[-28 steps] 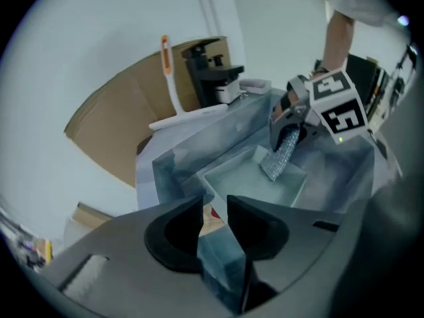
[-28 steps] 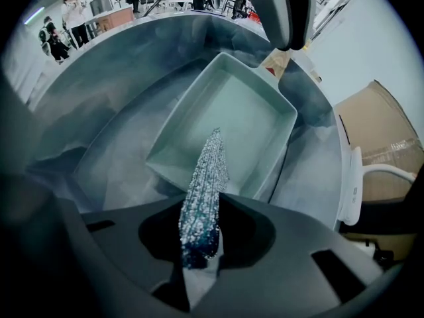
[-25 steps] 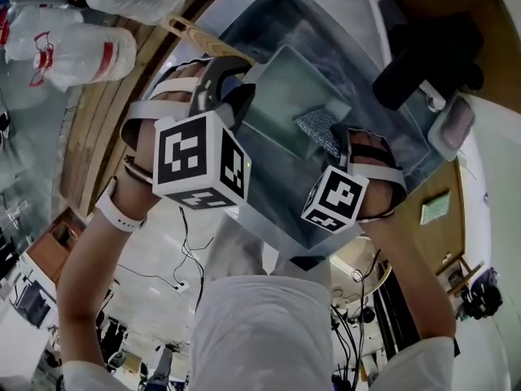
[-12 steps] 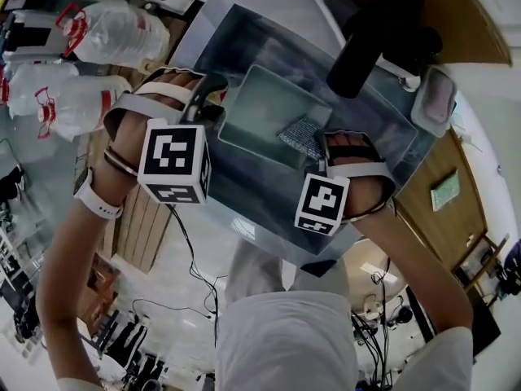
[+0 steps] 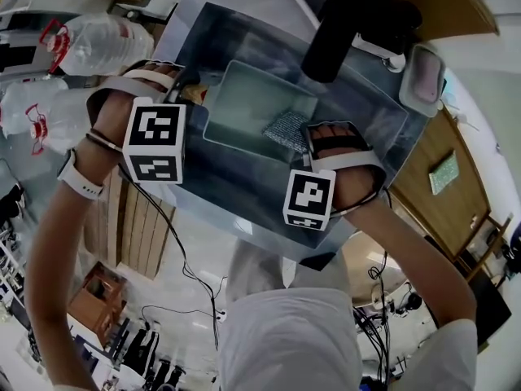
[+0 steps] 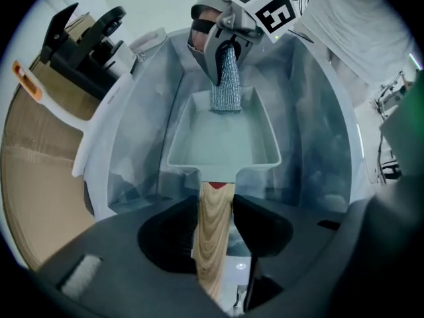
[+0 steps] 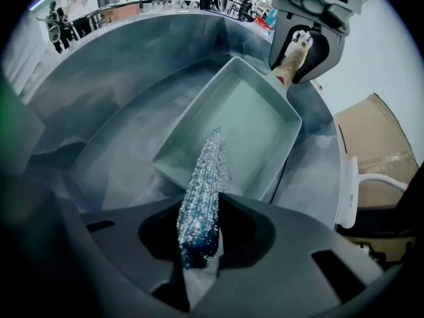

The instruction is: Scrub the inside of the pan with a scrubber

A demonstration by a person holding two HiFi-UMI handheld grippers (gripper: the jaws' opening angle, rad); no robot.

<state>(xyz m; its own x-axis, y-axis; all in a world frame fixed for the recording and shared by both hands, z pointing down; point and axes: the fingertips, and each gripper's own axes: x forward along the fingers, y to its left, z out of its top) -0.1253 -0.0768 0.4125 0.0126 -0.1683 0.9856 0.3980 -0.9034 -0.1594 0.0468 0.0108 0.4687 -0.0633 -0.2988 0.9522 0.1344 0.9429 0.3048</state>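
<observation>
Where the head view looks steeply down, a steel sink (image 5: 383,129) takes up the middle of the scene, and a black faucet (image 5: 338,31) reaches over its far side. Inside the sink sits a pale rectangular pan (image 5: 244,104), resting on the basin floor with its wooden handle (image 6: 213,257) pointing toward the person's left. Clear plastic bottles (image 5: 102,35) with red labels lie outside the sink on the left. A small clear lidded box (image 5: 423,78) sits on the rim at the right; what it holds cannot be made out.

The left gripper (image 6: 216,205) points down over the handle. Its jaws have just been opening and now stand wide, with the handle running between them, the pads close on either side but not pressing on it. The right gripper (image 7: 200,207) has its jaws clamped on a silvery mesh scrubber (image 7: 207,171). The scrubber hangs from them, and its lower end reaches into the pan, just inside the wall at the end opposite the handle.
</observation>
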